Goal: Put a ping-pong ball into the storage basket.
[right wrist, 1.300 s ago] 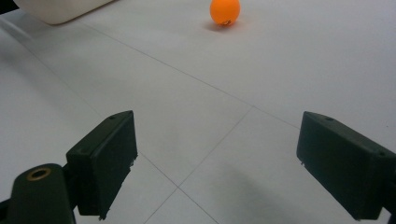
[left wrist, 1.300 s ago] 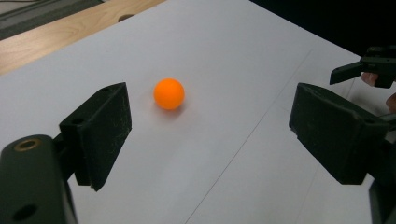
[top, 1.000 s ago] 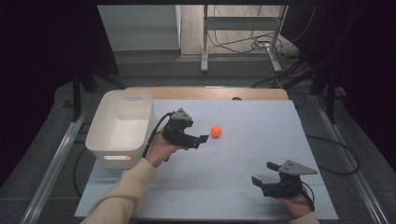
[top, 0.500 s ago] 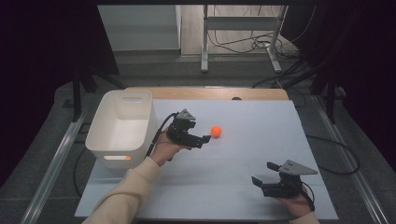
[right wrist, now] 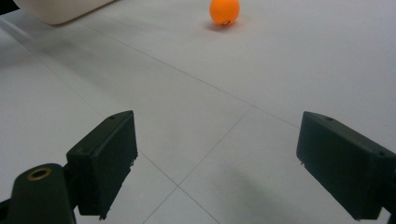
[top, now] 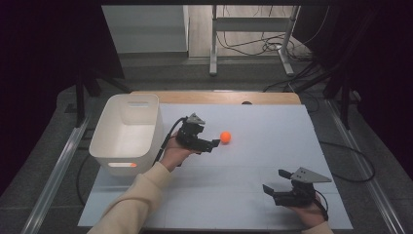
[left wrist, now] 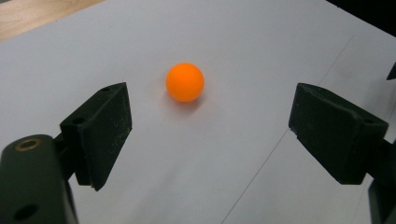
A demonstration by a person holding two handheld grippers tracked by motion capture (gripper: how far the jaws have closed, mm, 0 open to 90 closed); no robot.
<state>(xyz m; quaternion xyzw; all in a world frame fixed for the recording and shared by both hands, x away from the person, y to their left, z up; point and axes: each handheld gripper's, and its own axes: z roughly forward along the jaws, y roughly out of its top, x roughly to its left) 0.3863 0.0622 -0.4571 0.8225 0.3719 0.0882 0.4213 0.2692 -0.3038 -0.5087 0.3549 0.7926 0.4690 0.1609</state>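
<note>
Cream-sleeved left forearm reaches from the worktop's [top: 253, 195] near edge; left gripper [top: 213, 145] spread wide, empty, orange ball [top: 225, 137] just ahead near centre. Right gripper [top: 275, 189] near-right corner, wide, empty.

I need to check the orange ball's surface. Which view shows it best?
The left gripper view: the orange ball sits close and sharp just beyond the open jaws. The right gripper view shows it farther off; the high view, as a tiny dot.
</note>
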